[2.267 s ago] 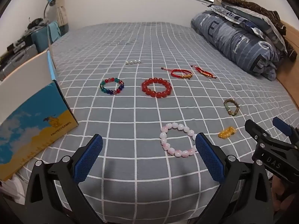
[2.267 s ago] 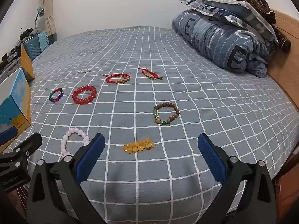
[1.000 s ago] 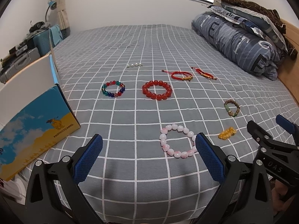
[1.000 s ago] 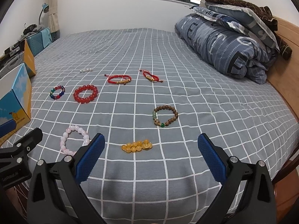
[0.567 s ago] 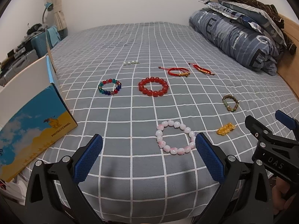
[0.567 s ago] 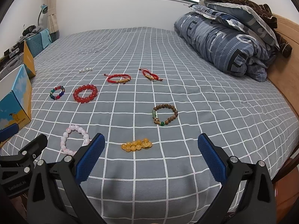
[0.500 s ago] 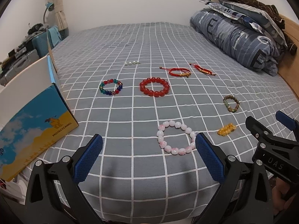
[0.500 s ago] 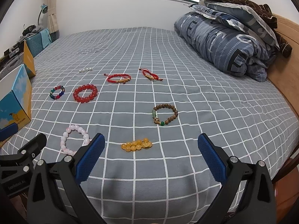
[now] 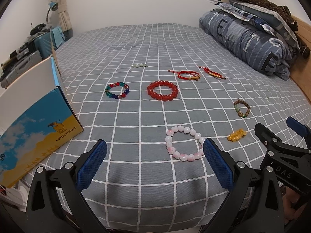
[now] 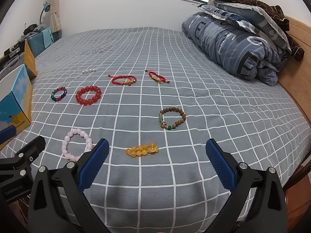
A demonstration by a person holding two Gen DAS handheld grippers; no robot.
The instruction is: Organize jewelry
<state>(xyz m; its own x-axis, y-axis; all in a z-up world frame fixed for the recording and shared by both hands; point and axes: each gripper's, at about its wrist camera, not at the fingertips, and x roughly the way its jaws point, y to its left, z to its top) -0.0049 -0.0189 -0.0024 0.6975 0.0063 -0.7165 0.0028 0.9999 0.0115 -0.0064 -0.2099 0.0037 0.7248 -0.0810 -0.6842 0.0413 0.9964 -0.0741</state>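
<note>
Bracelets lie spaced apart on the bed (image 9: 155, 38), each separately reachable. Pink bead bracelet (image 9: 184, 143) sits nearest the left hand-held gripper (image 9: 154, 160); amber bead bracelet (image 10: 142, 150) nearest the right hand-held gripper (image 10: 157, 160). Both hover spread wide, empty. Open box (image 9: 37, 124) at left, likely storage.

My left gripper (image 9: 154, 162) hangs over the bed (image 9: 136, 38) edge, jaws wide apart. I see the pink bracelet (image 9: 184, 143) just beside its right fingertip, the blue box (image 9: 37, 134) to the left.
</note>
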